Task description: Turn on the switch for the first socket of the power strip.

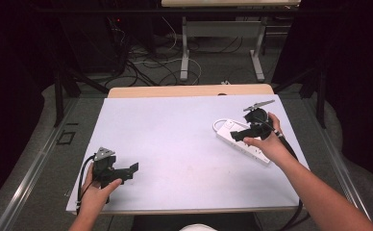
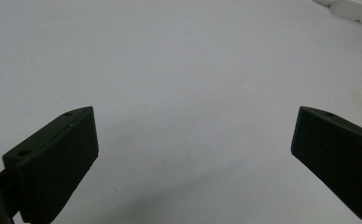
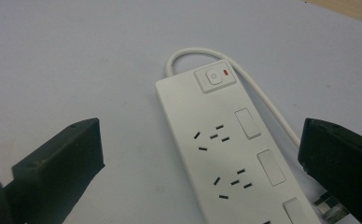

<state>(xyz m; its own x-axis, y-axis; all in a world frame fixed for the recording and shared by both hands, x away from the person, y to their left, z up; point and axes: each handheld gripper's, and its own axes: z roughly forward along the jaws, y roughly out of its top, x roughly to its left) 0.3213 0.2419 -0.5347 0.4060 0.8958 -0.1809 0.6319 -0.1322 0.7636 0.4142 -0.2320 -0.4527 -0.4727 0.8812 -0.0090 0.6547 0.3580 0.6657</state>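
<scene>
The power strip (image 1: 242, 140) lies flat on the right part of the worktop (image 1: 175, 139), slanted, with its switch end pointing away from the person. It is a long white plastic box with smooth, slightly shiny skin and rounded corners. The right hand-held gripper (image 1: 237, 135) hovers over it with jaws spread wide and nothing between them; they do not touch the strip.

The right gripper view (image 3: 202, 172) gives the details that the high view cannot. There is a square switch (image 3: 214, 77) with a small red lamp beside it, groups of thin dark slots for the plugs, and a row of blank white rectangles along one edge. A round white cord (image 3: 263, 100) leaves the switch end in a tight loop and runs back along the strip's side, toward a metal plug tip near the jaw at the right edge. The jaws are matte black blocks — wedge-shaped, with a rough surface.

The left hand-held gripper (image 1: 131, 169) rests at the near left of the worktop, well apart from the strip, also open and empty. In the left gripper view (image 2: 193, 158) its pads show fine ribs, and the worktop under them is a plain pale sheet — smooth, with few faint specks. A corner of the strip (image 2: 356, 10) appears at the top right there.
</scene>
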